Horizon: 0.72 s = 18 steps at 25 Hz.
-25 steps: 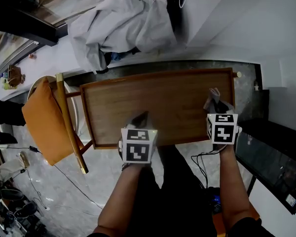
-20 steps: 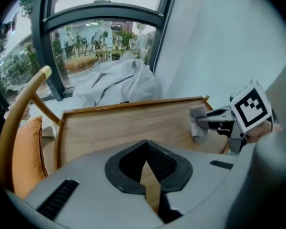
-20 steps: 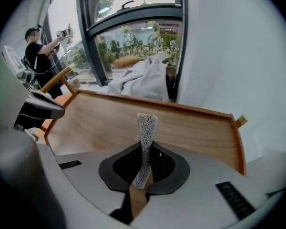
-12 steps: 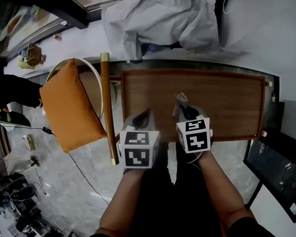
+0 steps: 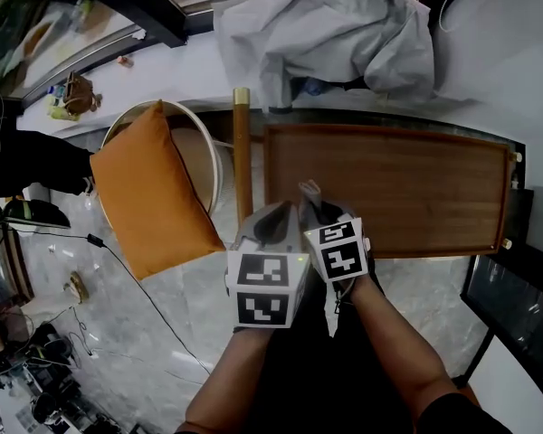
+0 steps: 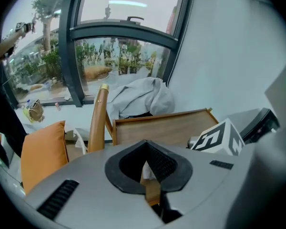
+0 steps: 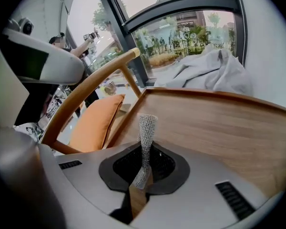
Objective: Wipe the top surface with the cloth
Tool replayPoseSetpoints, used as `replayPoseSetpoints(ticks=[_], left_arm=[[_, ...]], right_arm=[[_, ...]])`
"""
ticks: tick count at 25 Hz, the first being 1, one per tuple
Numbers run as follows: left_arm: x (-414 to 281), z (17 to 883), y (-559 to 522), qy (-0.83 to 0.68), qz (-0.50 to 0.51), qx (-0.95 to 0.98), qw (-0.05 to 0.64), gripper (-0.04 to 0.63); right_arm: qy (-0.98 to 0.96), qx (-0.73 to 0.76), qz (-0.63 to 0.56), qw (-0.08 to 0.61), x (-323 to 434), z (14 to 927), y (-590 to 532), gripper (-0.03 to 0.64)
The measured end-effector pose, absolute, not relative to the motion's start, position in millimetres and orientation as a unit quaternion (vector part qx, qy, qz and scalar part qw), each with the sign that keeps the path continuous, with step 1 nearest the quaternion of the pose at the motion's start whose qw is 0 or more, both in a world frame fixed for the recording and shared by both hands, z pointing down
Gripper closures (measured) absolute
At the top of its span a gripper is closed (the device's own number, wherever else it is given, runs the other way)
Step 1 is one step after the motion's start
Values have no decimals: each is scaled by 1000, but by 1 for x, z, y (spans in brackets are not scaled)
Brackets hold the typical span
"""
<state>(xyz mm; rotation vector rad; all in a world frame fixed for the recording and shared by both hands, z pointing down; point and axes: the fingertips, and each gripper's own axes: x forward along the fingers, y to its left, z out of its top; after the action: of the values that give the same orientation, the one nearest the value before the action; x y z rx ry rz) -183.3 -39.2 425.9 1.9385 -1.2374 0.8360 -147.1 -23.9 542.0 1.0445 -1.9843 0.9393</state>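
The wooden table top [image 5: 407,188] has a raised rim and stretches to the right of both grippers. My right gripper [image 5: 315,208] sits over its front left part, shut on a thin grey knitted cloth [image 7: 146,132]. A twisted end of that cloth [image 5: 307,190] sticks up above the jaws, and the wood [image 7: 219,123] lies just past it. My left gripper [image 5: 270,217] is close beside it at the table's front left corner. Its jaws meet with nothing held between them [image 6: 147,173]. The right gripper's marker cube [image 6: 218,138] shows to its right.
A chair with an orange cushion [image 5: 149,193] and a wooden back rail [image 5: 242,161] stands against the table's left end. A heap of pale grey fabric [image 5: 335,30] lies on the ledge behind the table, under a window. A black unit [image 5: 516,297] stands at the right, and cables trail on the marble floor [image 5: 118,333].
My right gripper has carried the cloth leftwards along the table, from the right end to the front left, and now sits next to the left gripper. The left gripper stayed at the front edge.
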Motion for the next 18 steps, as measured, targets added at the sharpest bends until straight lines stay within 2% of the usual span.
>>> replayPoseSetpoints(ticks=[6, 18], left_arm=[[-201, 414, -43, -477, 311, 750, 336, 584], [-220, 413, -43, -484, 308, 748, 333, 584]], right_arm=[[-770, 381, 385, 337, -188, 554, -18, 580], [-771, 360, 393, 349, -215, 569, -20, 580]])
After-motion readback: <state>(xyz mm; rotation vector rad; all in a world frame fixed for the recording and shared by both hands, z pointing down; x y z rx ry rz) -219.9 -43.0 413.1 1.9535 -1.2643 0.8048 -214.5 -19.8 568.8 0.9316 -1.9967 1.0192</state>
